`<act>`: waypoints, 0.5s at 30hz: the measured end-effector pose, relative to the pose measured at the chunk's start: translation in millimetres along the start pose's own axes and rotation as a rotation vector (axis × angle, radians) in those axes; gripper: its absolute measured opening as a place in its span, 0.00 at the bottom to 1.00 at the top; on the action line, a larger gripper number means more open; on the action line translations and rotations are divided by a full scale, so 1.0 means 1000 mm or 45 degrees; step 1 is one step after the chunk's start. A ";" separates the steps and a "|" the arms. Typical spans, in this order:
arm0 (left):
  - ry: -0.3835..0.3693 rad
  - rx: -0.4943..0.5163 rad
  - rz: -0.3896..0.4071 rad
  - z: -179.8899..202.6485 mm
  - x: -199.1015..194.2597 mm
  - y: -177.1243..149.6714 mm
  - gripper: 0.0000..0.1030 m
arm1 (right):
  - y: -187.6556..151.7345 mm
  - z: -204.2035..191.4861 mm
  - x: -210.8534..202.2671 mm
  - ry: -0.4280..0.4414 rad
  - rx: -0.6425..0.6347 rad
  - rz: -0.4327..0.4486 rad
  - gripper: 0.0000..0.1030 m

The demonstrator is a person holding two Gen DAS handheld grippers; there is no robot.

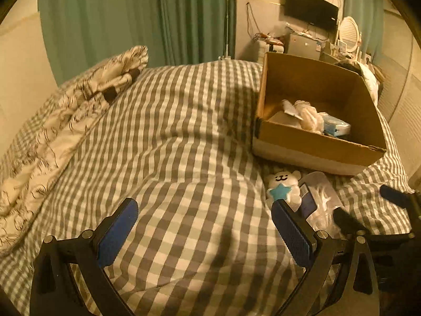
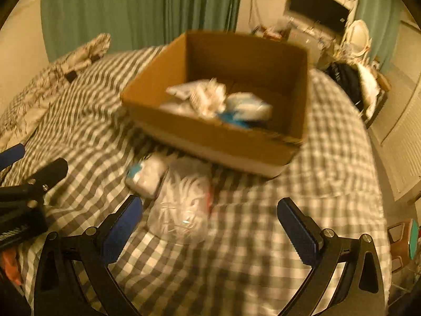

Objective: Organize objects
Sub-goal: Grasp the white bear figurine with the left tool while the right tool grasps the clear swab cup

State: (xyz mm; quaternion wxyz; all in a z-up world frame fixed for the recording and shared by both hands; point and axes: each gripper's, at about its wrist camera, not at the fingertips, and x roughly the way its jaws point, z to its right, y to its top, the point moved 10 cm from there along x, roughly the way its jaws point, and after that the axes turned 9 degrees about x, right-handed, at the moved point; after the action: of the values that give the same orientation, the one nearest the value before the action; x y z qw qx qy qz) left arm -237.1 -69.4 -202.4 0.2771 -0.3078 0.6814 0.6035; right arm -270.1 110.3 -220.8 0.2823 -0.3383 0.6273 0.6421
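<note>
An open cardboard box (image 1: 310, 155) (image 2: 223, 142) sits on the checked bedsheet and holds several white and blue packets. In front of it lie a small white plush bear with a blue star (image 1: 285, 185) (image 2: 147, 175) and a clear bag of white plastic pieces (image 1: 322, 205) (image 2: 181, 210). My left gripper (image 1: 206, 210) is open over bare sheet, left of the bear. My right gripper (image 2: 210, 210) is open just above the clear bag, which lies between its fingers without touching them. The right wrist view is motion-blurred.
A patterned white pillow (image 1: 68, 121) lies along the bed's left side. Green curtains (image 1: 131, 18) hang behind. A wall TV (image 1: 310, 9), a cluttered dresser with an oval mirror (image 1: 348, 34) and a dark bag stand at the far right.
</note>
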 end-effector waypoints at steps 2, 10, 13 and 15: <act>-0.017 -0.019 -0.007 -0.002 0.002 -0.001 1.00 | -0.003 -0.008 0.012 0.016 -0.011 -0.038 0.99; -0.038 -0.038 -0.008 -0.003 0.002 -0.002 1.00 | -0.021 -0.019 0.056 0.027 -0.006 -0.198 0.70; -0.040 -0.021 -0.002 -0.001 0.001 -0.002 1.00 | -0.025 -0.020 0.060 0.050 0.004 -0.220 0.66; -0.042 -0.012 0.004 0.002 0.001 -0.002 1.00 | -0.028 -0.022 0.062 0.052 -0.013 -0.235 0.64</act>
State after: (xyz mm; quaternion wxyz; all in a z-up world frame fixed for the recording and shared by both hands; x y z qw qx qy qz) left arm -236.0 -68.0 -204.3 0.2857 -0.2981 0.6745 0.6120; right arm -284.4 86.3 -286.9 0.3256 -0.4090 0.5958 0.6097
